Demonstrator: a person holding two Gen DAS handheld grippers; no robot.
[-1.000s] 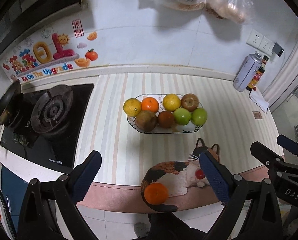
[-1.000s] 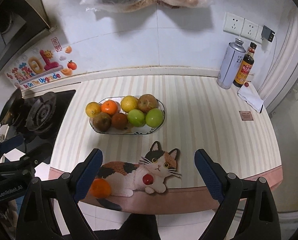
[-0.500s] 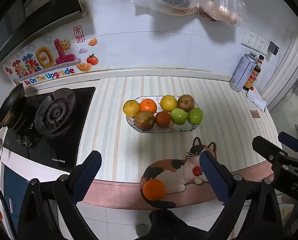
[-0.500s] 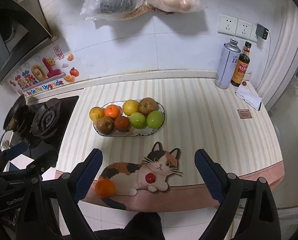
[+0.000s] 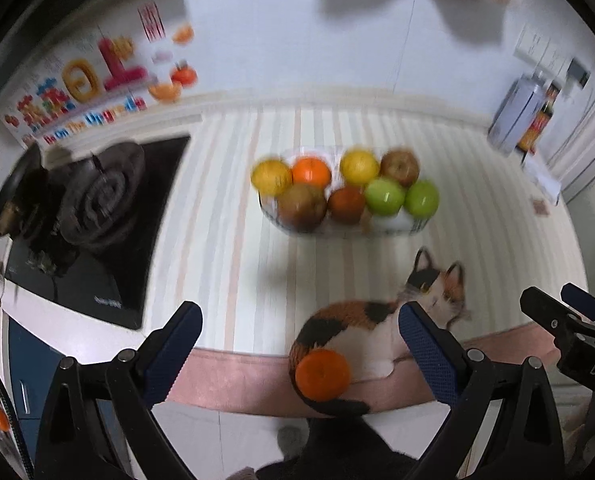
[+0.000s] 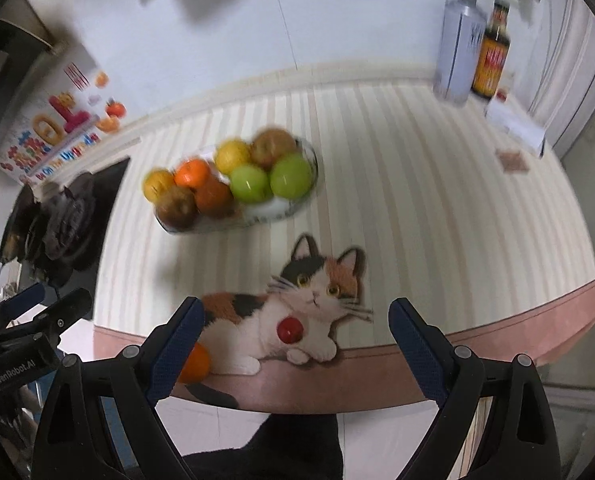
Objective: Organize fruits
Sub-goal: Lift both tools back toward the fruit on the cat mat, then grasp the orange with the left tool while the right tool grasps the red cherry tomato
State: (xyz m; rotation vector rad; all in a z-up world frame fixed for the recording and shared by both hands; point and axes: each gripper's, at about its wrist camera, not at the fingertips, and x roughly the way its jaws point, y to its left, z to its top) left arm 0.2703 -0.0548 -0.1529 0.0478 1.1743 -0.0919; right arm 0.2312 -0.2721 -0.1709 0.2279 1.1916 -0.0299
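So I'm looking at the striped bench (image 5: 225, 216) with the gas hob (image 5: 97, 200) at its left end. A cat-shaped mat (image 6: 297, 312) lies along the front edge, tail hanging over. An oval fruit bowl (image 6: 297, 204) sits mid-bench, behind the mat, loaded with two green apples (image 6: 269, 180), yellow, orange and brownish fruit. A spray can (image 6: 457, 48) and a dark bottle (image 6: 493, 56) stand at the back right corner. One loose orange (image 5: 322, 375) sits on the mat's tail end, right at the front edge. My left gripper (image 5: 299, 352) has its fingers spread wide, nothing between the pads. My right gripper (image 6: 295, 350) is wide too, also empty. Everything's kinda blurry.
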